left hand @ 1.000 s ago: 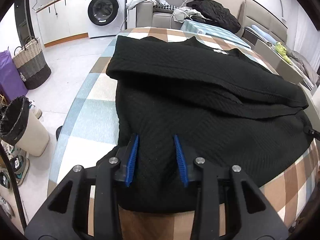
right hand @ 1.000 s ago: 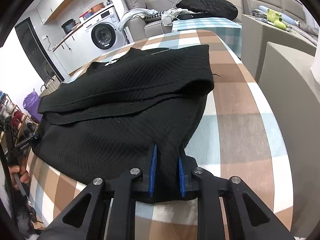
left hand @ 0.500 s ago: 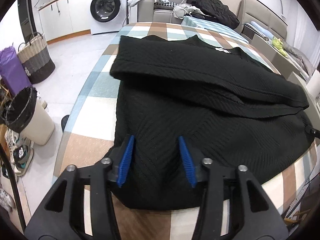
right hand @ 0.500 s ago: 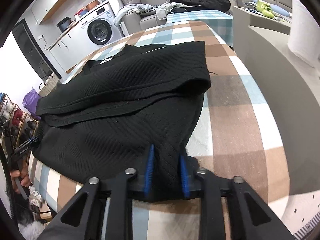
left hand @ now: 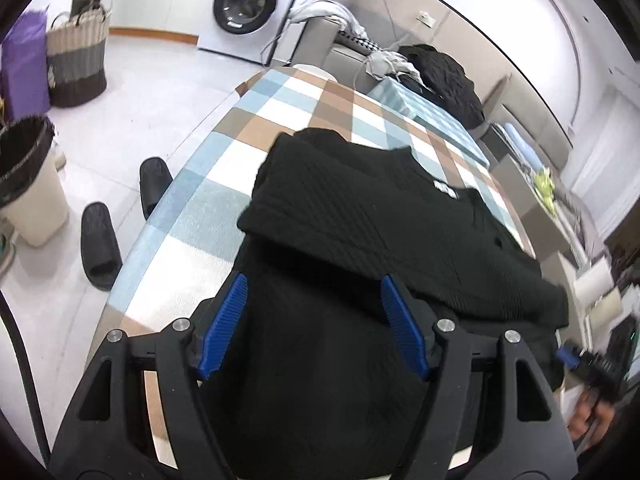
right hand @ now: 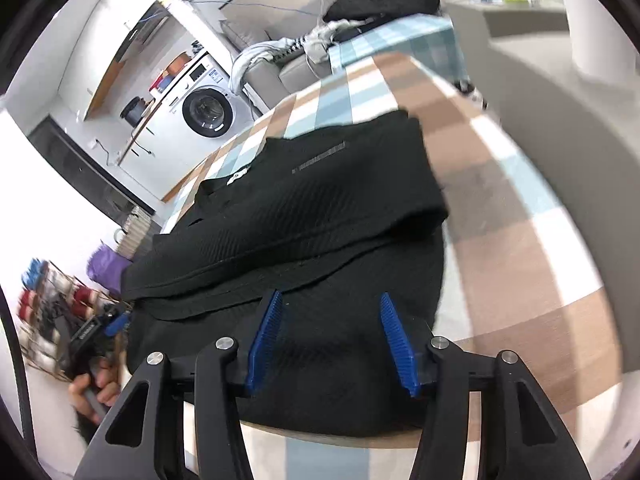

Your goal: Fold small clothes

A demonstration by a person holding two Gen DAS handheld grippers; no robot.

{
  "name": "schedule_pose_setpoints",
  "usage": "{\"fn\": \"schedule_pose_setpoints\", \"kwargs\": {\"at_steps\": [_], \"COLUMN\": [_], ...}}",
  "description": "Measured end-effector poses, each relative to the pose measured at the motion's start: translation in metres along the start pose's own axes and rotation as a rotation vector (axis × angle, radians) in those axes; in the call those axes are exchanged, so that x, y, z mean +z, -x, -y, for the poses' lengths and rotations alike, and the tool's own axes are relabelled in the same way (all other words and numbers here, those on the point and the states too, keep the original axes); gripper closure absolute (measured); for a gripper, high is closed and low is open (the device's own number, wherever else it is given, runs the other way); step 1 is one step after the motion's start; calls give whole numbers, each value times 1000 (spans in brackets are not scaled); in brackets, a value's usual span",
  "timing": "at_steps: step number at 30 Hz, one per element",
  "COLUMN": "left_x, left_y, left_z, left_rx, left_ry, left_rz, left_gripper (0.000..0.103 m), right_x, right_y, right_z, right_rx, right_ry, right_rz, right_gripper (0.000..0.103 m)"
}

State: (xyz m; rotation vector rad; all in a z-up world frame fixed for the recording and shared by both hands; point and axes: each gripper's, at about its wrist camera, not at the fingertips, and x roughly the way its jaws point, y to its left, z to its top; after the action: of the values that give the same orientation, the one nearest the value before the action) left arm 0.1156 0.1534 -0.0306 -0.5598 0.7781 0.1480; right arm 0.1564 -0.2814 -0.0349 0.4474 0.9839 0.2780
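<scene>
A black knit top (left hand: pixel 380 232) lies partly folded on the checked table (left hand: pixel 280 120), its upper part doubled over the lower part. My left gripper (left hand: pixel 316 320) is open, raised above the near left part of the garment, holding nothing. The top also shows in the right wrist view (right hand: pixel 320 208). My right gripper (right hand: pixel 332 336) is open above the near right part of the garment, holding nothing. The other gripper (right hand: pixel 100 328) and the hand holding it show at the left edge of that view.
The table edge (left hand: pixel 168 196) drops to the floor on the left, with two black slippers (left hand: pixel 100 240), a bin (left hand: pixel 28 184) and a woven basket (left hand: pixel 78 56). A washing machine (left hand: pixel 248 8) and a sofa with clothes (left hand: pixel 440 76) stand behind. A grey cabinet (right hand: pixel 560 92) flanks the right side.
Both grippers opened wide, let go of the garment's near edge and lifted away from it. The views tilted as they rose.
</scene>
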Motion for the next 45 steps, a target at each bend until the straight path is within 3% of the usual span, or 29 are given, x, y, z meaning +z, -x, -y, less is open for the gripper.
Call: {"fn": "schedule_pose_setpoints", "kwargs": {"at_steps": [8, 12, 16, 19, 22, 27, 31, 34, 36, 38, 40, 45], "left_x": [36, 43, 44, 47, 52, 62, 64, 64, 64, 65, 68, 90], "left_y": [-31, -43, -46, -49, -50, -42, -52, -62, -64, -65, -63, -59], "left_z": [-8, -1, 5, 10, 15, 30, 35, 28, 22, 17, 14, 25], "left_rx": [7, 9, -3, -21, -52, -109, -80, -61, -70, -87, -112, -135], "left_ry": [54, 38, 14, 2, -4, -47, -64, -34, -11, 9, 24, -7], "left_rz": [9, 5, 9, 12, 9, 33, 1, -33, -39, -40, -33, 11], "left_gripper": [35, 35, 35, 35, 36, 35, 35, 53, 81, 91, 96, 98], "right_x": [9, 20, 23, 28, 37, 52, 56, 56, 55, 56, 60, 82], "right_y": [-15, -20, -7, -7, -14, -14, -24, -34, -36, -37, -39, -36], "right_z": [16, 17, 21, 34, 44, 26, 23, 30, 35, 40, 42, 37], "right_rx": [11, -29, -121, -137, -71, 131, 133, 107, 106, 115, 100, 142], "right_ry": [-95, -64, -19, -35, -67, -51, -71, -103, -130, -163, -183, -203], "right_rz": [39, 15, 35, 55, 69, 90, 63, 36, 35, 46, 44, 97], "right_gripper": [49, 49, 49, 45, 45, 45, 45, 45, 47, 78, 96, 98]}}
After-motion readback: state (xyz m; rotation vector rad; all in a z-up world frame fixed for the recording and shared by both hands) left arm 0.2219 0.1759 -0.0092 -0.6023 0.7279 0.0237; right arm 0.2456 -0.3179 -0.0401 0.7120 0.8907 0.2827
